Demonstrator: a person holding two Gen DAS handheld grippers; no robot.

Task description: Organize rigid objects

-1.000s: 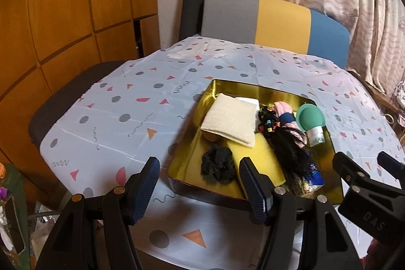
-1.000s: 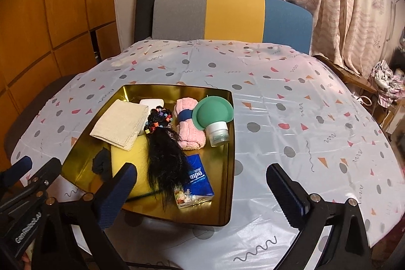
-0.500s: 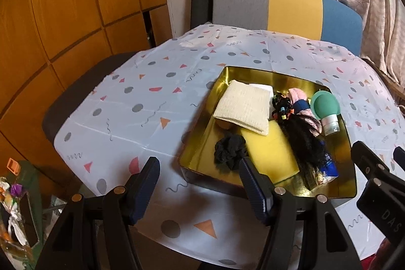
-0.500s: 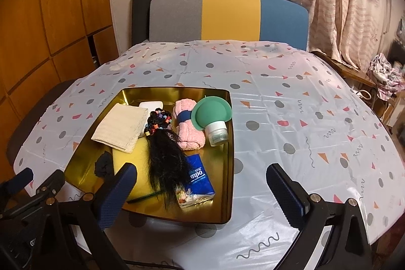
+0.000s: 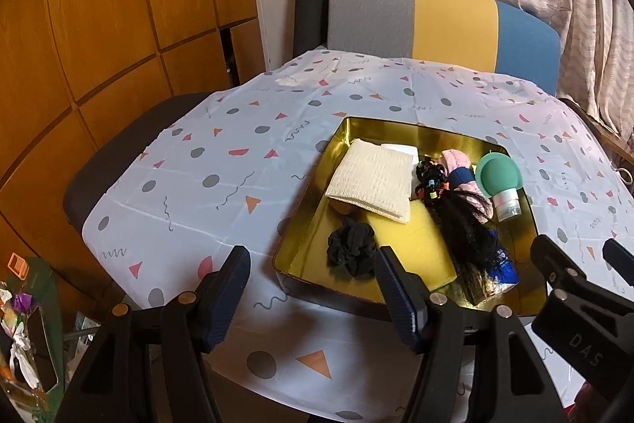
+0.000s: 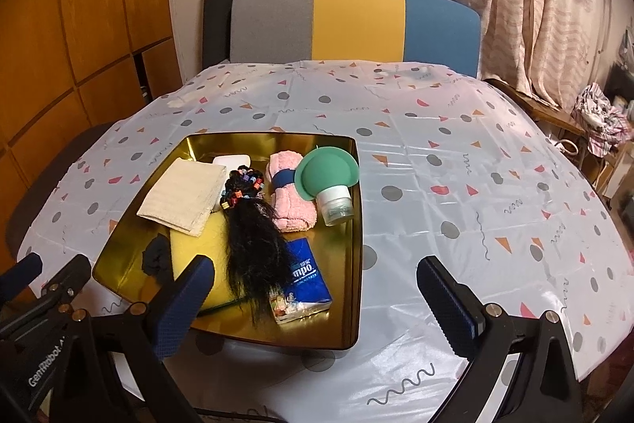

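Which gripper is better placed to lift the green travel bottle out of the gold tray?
Right gripper, probably. The green travel bottle lies along the gold tray edge on that side. The left gripper hangs open over the opposite near corner.

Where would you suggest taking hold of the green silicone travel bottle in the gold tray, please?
Probably the green silicone travel bottle's white cap end, from above: it lies on its side against the gold tray's right wall, cap nearest, pink rolled towel tight alongside.

Gold tray (image 6: 356, 224) on table, holding green bottle (image 6: 331, 185), tissue pack (image 6: 303, 284).
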